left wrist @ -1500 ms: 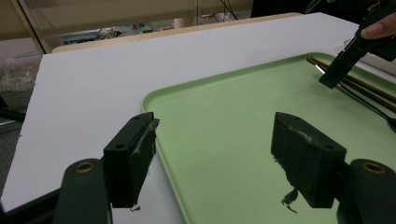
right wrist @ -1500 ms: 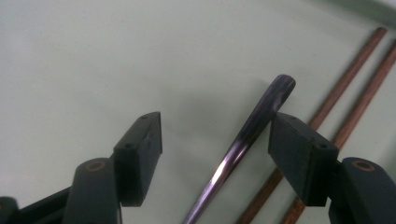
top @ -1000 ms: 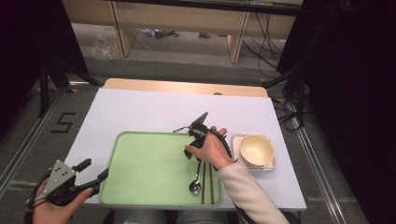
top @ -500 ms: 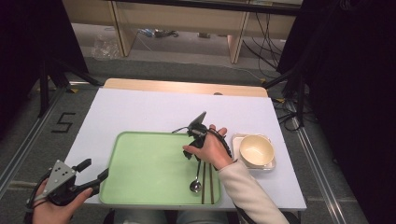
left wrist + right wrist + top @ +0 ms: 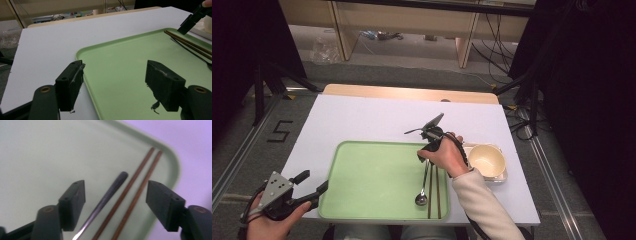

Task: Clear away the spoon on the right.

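Observation:
A green tray (image 5: 372,175) lies on the white table. On its right side a metal spoon (image 5: 422,196) rests beside two brown chopsticks (image 5: 434,192). My right gripper (image 5: 424,156) hovers open just above their far ends. In the right gripper view the spoon handle (image 5: 110,192) and the chopsticks (image 5: 135,192) lie between the open jaws of that gripper (image 5: 116,200), untouched. My left gripper (image 5: 314,181) stands open at the tray's near left corner, holding nothing. In the left gripper view its jaws (image 5: 115,82) straddle the tray rim (image 5: 82,60), with the chopsticks (image 5: 187,43) far off.
A cream bowl (image 5: 486,160) sits in a shallow white dish (image 5: 502,176) just right of the tray, close to the right hand. The table's back half (image 5: 387,115) is bare white. A wooden strip (image 5: 412,93) runs along the far edge.

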`<state>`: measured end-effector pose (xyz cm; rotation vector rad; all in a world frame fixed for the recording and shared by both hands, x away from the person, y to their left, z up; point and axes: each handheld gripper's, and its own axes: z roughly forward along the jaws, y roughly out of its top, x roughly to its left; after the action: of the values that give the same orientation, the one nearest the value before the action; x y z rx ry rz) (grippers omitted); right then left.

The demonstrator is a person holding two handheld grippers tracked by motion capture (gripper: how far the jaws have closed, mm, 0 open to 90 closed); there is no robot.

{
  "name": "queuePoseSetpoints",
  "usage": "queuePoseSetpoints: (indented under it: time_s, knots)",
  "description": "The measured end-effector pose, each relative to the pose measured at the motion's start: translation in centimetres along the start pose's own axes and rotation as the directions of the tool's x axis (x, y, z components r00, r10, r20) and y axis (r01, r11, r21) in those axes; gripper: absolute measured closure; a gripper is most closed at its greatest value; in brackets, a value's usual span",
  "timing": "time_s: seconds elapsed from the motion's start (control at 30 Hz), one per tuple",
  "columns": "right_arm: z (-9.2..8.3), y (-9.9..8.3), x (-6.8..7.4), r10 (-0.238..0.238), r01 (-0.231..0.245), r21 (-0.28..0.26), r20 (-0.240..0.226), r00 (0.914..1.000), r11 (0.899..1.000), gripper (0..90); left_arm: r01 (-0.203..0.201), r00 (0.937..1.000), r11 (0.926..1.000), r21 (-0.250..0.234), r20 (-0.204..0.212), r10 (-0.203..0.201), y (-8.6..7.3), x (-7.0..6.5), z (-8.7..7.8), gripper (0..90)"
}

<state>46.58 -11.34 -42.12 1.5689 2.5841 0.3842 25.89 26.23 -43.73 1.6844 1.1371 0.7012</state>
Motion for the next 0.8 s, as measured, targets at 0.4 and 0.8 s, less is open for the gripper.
queuePoseSetpoints:
  time_s: [0.4, 0.8]
  knots:
    - [-3.3, -0.6, -3.4, -0.003, 0.003, -0.024, 0.021, 0.9998, 1.000, 71.0, 0.002, 1.0000, 1.0000, 0.001, 0.000, -0.002, 0.0, 0.0, 0.0, 30.5]
    - [-6.2, -2.2, -9.1, 0.090, -0.086, -0.046, 0.086, 0.9923, 0.995, 88.8, 0.005, 1.0000, 1.0000, 0.004, -0.006, -0.005, 0.0, 0.1, 0.1, 30.9]
